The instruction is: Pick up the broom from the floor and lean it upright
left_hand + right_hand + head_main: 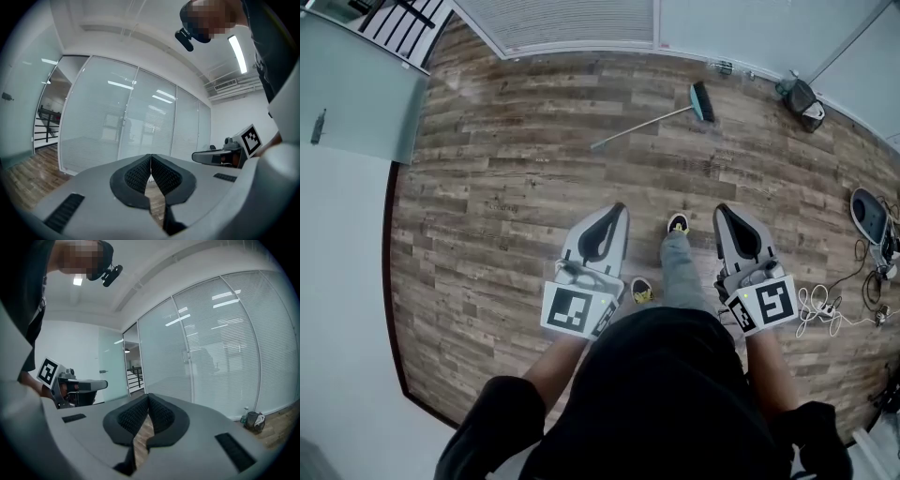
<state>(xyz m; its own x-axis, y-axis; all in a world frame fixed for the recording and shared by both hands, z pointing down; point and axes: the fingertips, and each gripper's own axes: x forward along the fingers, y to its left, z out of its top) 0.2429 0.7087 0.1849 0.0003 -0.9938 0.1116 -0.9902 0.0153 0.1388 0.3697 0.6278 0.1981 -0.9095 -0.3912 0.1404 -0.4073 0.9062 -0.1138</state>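
while flat on floor (516,187) — broom (649,125) (head (702,101) near wall (722,28))

The broom (647,127) lies on the floor (516,187) by the far wall (581,23).

Your left gripper (150,159) has its jaws closed, the ribbed black pads meeting at the tips with nothing between them, and only a sliver of wooden floor (28,168) shows through the gap lower down. Straight ahead of you stands a glass wall (126,122) with pale blinds behind it, and a dark railing (44,124) shows past its left end. At the right edge your right gripper (196,156) reaches in level, its marker cube (251,139) behind it, under a long ceiling light (238,52).
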